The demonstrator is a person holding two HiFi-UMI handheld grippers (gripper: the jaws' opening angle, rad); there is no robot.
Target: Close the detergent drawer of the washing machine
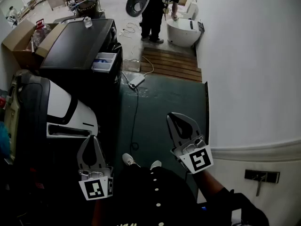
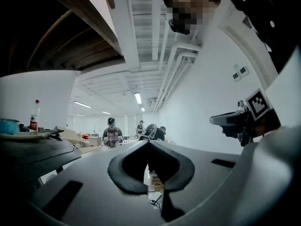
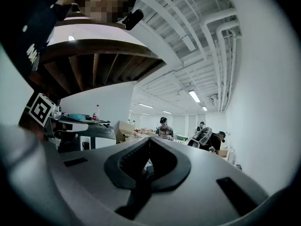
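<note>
In the head view a black washing machine (image 1: 77, 44) stands at the upper left. Its white detergent drawer (image 1: 104, 61) sticks out from the front corner, pulled open. Both grippers are held level, low in the picture and well short of the drawer. My left gripper (image 1: 92, 138) is shut and empty, in front of a nearer white and black machine (image 1: 56, 109). My right gripper (image 1: 172, 116) is shut and empty over the green floor. The left gripper view shows its jaws (image 2: 149, 142) meeting at the tips, and the right gripper view shows the same (image 3: 149, 139). Neither gripper view shows the drawer.
A white wall (image 1: 249, 69) runs along the right. A cable and a power strip (image 1: 136, 81) lie on the green floor, with a wooden pallet (image 1: 171, 62) beyond. A person (image 1: 157, 13) stands at the back near white fixtures (image 1: 183, 31). Cardboard boxes (image 1: 19, 41) sit far left.
</note>
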